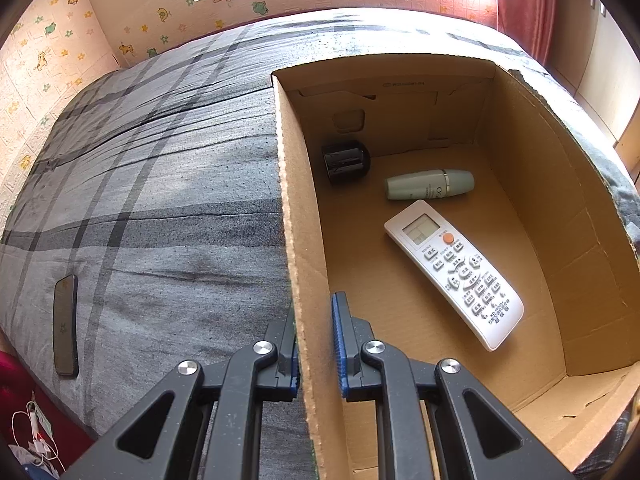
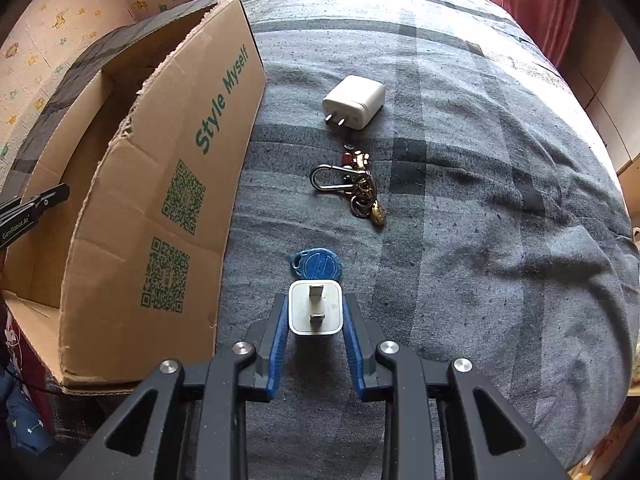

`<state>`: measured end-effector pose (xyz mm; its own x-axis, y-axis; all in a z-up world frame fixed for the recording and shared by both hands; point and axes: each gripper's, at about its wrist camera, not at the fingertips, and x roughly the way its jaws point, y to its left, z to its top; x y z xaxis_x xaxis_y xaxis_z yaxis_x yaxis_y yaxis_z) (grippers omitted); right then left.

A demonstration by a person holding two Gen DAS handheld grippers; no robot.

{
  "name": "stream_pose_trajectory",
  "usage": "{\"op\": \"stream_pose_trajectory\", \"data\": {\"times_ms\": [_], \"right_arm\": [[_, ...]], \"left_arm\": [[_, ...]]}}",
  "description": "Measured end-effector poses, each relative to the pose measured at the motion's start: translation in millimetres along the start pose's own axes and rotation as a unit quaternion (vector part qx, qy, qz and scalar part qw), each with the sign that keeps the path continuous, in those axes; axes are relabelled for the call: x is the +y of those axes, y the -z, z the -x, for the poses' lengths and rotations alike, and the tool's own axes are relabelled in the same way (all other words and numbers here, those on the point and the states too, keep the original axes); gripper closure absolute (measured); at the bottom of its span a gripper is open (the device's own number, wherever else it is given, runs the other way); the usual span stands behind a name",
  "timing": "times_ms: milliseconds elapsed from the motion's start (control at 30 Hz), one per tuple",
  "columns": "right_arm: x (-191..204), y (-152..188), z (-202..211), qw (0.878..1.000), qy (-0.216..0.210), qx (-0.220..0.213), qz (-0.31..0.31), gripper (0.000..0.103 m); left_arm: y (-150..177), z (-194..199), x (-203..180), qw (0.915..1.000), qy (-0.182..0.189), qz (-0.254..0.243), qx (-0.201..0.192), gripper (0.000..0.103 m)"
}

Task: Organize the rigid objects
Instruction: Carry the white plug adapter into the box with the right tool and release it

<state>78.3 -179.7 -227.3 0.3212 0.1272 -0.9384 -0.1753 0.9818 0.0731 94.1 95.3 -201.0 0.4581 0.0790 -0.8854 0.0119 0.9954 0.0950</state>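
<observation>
Bed (image 2: pixel 460 160) first, big and grey, with everything on it. Next comes the cardboard box (image 2: pixel 168 184), at about 10 o'clock from the right gripper (image 2: pixel 315 314). The left gripper (image 1: pixel 316 344) is closed on the box's near wall. Smallest is the white charger plug (image 2: pixel 315 308). The right gripper is shut tight on its sides, prongs facing up. So the plug must go up, then left, over the wall.
</observation>
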Motion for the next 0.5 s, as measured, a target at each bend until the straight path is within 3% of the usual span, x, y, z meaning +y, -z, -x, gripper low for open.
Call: {"op": "stream_pose_trajectory", "data": {"times_ms": [500], "right_arm": [[7,-21,48,1.0,-0.006,-0.03,-0.007,0.075]], "left_arm": [[1,1,2,0.9999,0.008,0.009,-0.002,0.089]]}}
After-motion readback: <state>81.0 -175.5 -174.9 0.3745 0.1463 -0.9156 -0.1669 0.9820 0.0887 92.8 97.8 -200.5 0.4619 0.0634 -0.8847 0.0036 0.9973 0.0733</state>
